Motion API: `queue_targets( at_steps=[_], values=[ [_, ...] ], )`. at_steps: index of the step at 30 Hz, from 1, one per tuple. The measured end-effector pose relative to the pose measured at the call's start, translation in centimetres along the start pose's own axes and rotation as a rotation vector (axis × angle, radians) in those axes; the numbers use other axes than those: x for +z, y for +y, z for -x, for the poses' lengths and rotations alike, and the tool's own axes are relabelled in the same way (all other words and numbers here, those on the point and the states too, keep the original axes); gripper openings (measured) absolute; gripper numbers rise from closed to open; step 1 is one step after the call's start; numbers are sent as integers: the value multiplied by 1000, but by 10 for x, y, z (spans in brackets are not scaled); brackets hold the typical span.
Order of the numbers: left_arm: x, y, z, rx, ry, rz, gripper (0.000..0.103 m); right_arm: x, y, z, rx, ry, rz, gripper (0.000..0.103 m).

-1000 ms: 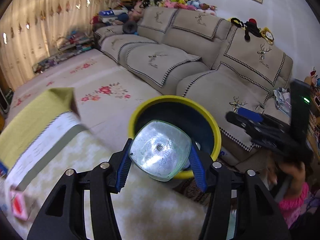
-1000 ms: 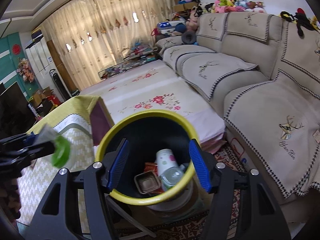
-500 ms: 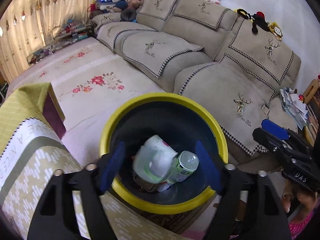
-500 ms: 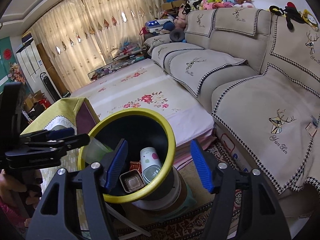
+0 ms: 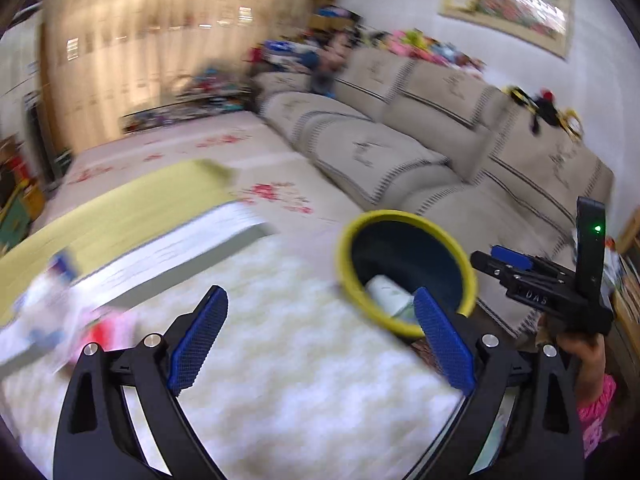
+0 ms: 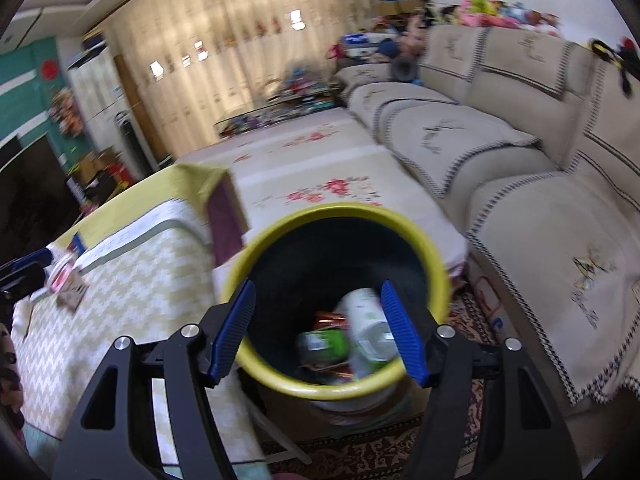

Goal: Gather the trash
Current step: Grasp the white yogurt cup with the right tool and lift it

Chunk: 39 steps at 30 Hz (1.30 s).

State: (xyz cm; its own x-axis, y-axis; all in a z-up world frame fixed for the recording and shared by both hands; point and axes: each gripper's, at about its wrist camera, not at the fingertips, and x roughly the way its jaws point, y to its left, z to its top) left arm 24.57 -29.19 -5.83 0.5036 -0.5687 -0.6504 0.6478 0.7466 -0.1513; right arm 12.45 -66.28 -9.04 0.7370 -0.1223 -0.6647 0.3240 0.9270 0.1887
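The left gripper [image 5: 320, 336] hangs over a table covered in a pale zigzag-patterned cloth [image 5: 288, 380], its blue-padded jaws wide and opening, with nothing between them. The left wrist view is blurred, so the small litter on the cloth off to the left, red and pink wrappers [image 5: 96, 332], cannot be made out in detail.

The yellow-rimmed trash bin [image 6: 352, 386] stands just beside the table's edge, between the table and a beige sofa [image 6: 500, 144]. It is upright, its long axis vertical and its mouth open to the ceiling. Inside, a white cup-like container [image 6: 366, 320] lies tilted, its long axis running from the bin's bottom up toward the far wall. Beside it lies a green-labelled clear bottle [image 6: 324, 342], roughly on its side, with red wrappers [image 6: 330, 318] around them.

The right gripper [image 6: 320, 328] points down over the bin's mouth, its jaws apart and holding nothing; the bin's near rim shows between and below the pads without touching them. In the left wrist view this gripper appears at the right edge [image 5: 532, 280], carried by a hand [image 5: 580, 350] with a pink sleeve [image 5: 596, 416].
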Motion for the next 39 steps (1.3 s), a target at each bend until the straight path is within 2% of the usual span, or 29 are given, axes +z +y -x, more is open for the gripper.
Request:
queue_targets(
  at_steps=[7, 12, 15, 17, 19, 24, 28, 29, 31, 35, 39],
  values=[
    [-57, 132, 95, 186, -86, 201, 94, 4, 98, -16, 125, 26, 142, 63],
    [-93, 200, 134, 320, -157, 241, 94, 10, 188, -24, 245, 27, 263, 63],
    [-106, 225, 144, 383, -203, 248, 94, 9, 237, -28, 320, 30, 345, 63],
    [-116, 242, 149, 377, -218, 276, 94, 8, 261, -30, 356, 34, 391, 63],
    [-120, 250, 152, 354, -225, 293, 94, 9, 288, -34, 395, 39, 440, 63],
    [-127, 259, 157, 365, -230, 325, 94, 10, 335, -44, 474, 65, 540, 63],
    [-128, 262, 158, 351, -235, 381, 95, 6, 369, -53, 503, 81, 644, 65],
    [-128, 261, 157, 355, -233, 384, 95, 5, 378, -56, 496, 77, 675, 71],
    [-129, 261, 155, 364, -230, 376, 95, 4, 391, -61, 491, 64, 719, 75],
    [-126, 248, 151, 377, -215, 336, 95, 4, 408, -79, 452, 63, 768, 79],
    [-123, 239, 149, 369, -212, 310, 96, 5, 416, -104, 431, 102, 772, 79]
  ],
)
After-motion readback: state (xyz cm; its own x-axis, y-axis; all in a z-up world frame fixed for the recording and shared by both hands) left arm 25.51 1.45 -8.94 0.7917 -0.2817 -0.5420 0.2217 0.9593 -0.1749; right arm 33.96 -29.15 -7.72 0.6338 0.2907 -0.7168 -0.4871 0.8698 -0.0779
